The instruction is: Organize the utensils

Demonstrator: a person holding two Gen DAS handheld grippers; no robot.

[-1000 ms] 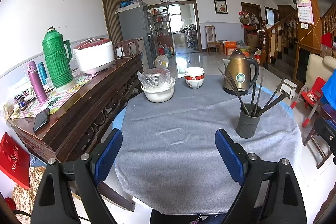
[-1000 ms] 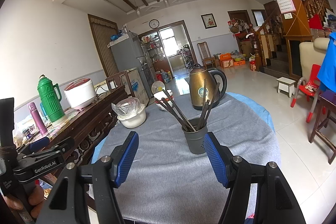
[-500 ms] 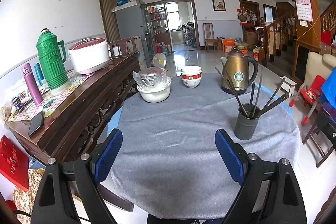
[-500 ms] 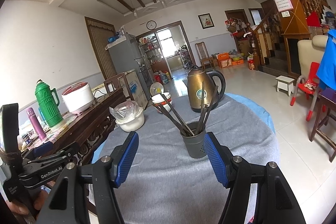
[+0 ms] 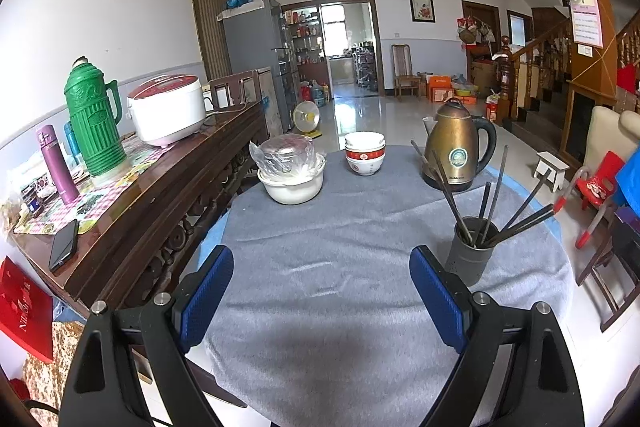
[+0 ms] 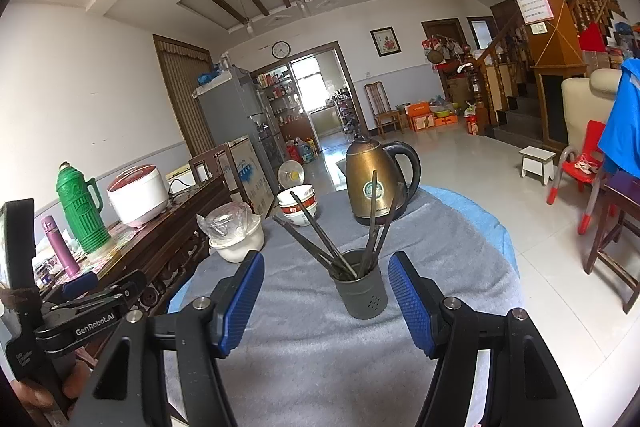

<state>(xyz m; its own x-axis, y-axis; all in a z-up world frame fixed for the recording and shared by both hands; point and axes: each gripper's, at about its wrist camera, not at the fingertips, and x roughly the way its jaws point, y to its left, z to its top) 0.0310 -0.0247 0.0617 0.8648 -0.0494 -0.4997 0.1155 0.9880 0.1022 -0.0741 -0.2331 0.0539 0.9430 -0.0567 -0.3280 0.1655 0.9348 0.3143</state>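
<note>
A: In the left wrist view, our left tool [image 5: 322, 291] gapes wide, holding nothing; the grey holder [image 5: 470, 255] sits right of centre, beyond its right pad, chopsticks [image 5: 496, 187] fanning upward.

B: In the right wrist view, our right tool [image 6: 326, 293] stands partly open and empty, the holder [image 6: 362, 287] dead centre between its pads on the worktop [image 6: 304, 355]. The right hand seems nearer, aimed slightly downward.

Chopsticks [image 6: 320, 235] stand in a holder [image 6: 362, 291] on the table [image 5: 320, 267], kettle [image 5: 456, 151] behind, bowls [image 5: 365, 157] apparently stacked left.
</note>
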